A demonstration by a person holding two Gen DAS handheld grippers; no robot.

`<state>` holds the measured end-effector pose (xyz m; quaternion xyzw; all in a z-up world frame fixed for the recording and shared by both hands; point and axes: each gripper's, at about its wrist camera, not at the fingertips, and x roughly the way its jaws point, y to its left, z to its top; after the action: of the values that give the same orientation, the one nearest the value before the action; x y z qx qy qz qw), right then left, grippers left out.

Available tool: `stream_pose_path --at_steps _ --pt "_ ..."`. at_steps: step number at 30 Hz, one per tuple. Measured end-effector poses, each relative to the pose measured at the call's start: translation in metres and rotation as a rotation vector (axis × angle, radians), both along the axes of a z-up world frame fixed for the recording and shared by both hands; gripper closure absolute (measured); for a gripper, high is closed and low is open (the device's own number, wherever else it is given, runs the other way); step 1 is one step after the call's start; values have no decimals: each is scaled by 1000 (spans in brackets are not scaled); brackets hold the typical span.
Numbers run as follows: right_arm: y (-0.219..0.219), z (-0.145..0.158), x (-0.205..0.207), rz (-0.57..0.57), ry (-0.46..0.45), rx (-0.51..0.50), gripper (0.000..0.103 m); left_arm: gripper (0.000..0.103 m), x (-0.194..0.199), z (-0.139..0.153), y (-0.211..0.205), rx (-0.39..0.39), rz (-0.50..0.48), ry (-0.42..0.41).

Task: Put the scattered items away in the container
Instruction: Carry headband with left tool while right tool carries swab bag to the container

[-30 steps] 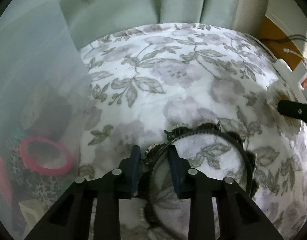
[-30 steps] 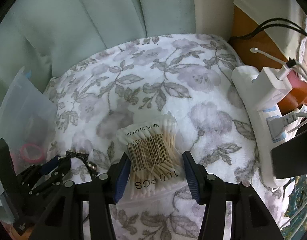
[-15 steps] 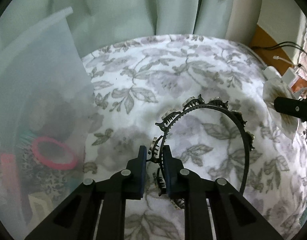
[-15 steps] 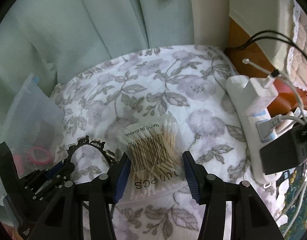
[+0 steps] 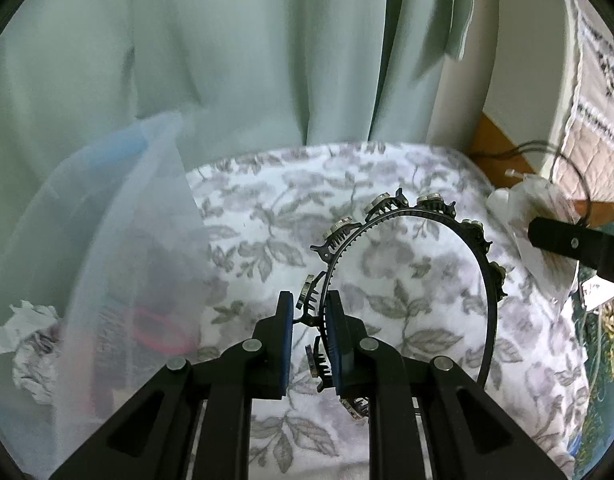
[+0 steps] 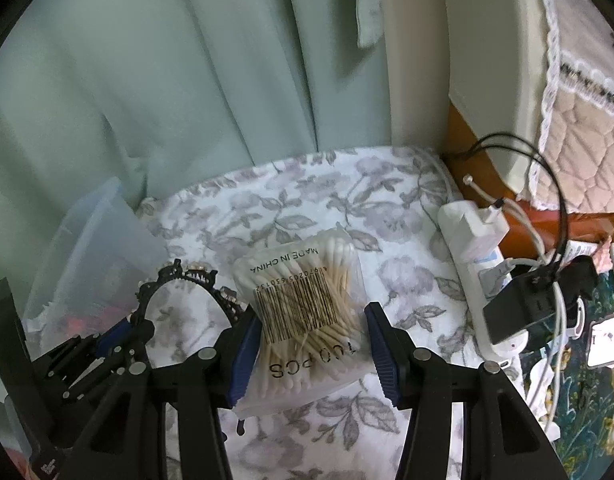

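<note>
A pale green curtain [image 5: 235,60] hung in soft vertical folds behind the work surface. Below it lay one quilted floral bedspread [image 6: 319,208], white with grey-lilac flowers and leaves. At the left edge stood one translucent plastic container [image 5: 119,248], frosted and straight-walled; a pink ring [image 5: 159,328] and darker items showed dimly through its wall. Beside the container lay crumpled white paper [image 5: 27,320].

On the right side sat one white power strip [image 6: 471,276] with a white plug adapter and a black adapter seated in it, and black and white cables looping above.

The left gripper [image 5: 310,328] held one black headband [image 5: 419,216], a thin toothed arc carrying several small clip-like ornaments. Its blue-padded fingers [image 5: 286,328] were closed in a pinch on one end of the band, and the arc stood up above the bedspread, just beside the container's wall.

The right gripper [image 6: 313,344] had its fingers spread on either side of one clear packet of cotton swabs [image 6: 307,304], wooden-stemmed with white tips. The left pad met the packet's edge; the right pad stood apart from it. The packet lay flat on the bedspread. Its printing read "MADE IN CHINA" and "100 PCS", with one barcode between them.
</note>
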<state>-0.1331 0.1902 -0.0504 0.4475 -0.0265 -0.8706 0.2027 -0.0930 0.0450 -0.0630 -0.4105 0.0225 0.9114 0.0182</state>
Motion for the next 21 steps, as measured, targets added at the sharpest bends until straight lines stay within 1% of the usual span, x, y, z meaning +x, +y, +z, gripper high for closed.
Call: stream_pose_path --at_steps 13,21 --pt "5 53 34 -5 122 -34 48 87 36 68 -28 64 41 168" --pt "-8 86 60 43 211 -30 48 87 60 94 -53 101 84 242"
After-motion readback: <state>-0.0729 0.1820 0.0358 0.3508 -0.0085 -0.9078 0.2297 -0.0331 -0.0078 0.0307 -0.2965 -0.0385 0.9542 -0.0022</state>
